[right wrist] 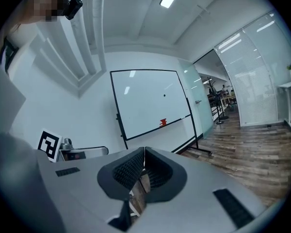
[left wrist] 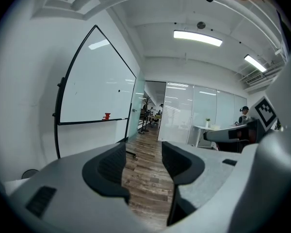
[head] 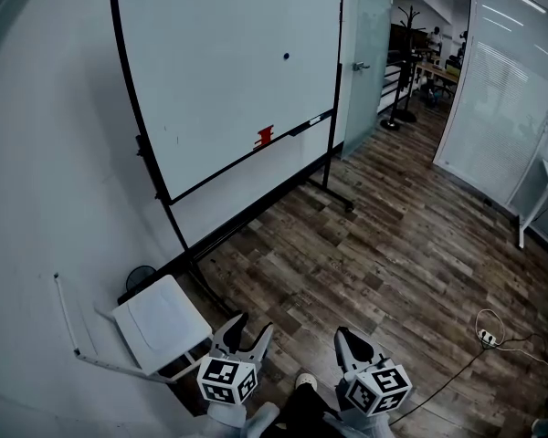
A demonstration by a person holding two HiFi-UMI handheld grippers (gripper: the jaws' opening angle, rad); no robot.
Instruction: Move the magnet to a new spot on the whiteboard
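Way out ahead of both grippers, the magnet [head: 286, 57] is just a tiny dark dot high on the glossy whiteboard [head: 219, 80], too small to tell its shape. The left gripper [left wrist: 143, 152] has its ribbed black jaws spread with nothing between them. The right gripper [right wrist: 143, 152] has its jaws pressed together, empty.

Cool even light from ceiling strip lights [left wrist: 197, 38], soft glare on the whiteboard [left wrist: 94, 84] — fisheye bending, dark corners

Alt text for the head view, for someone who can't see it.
A whiteboard on a stand holds a small dark magnet, with a red object at its lower edge. Low in frame, over wood floor, the left gripper is open, the right gripper shut.
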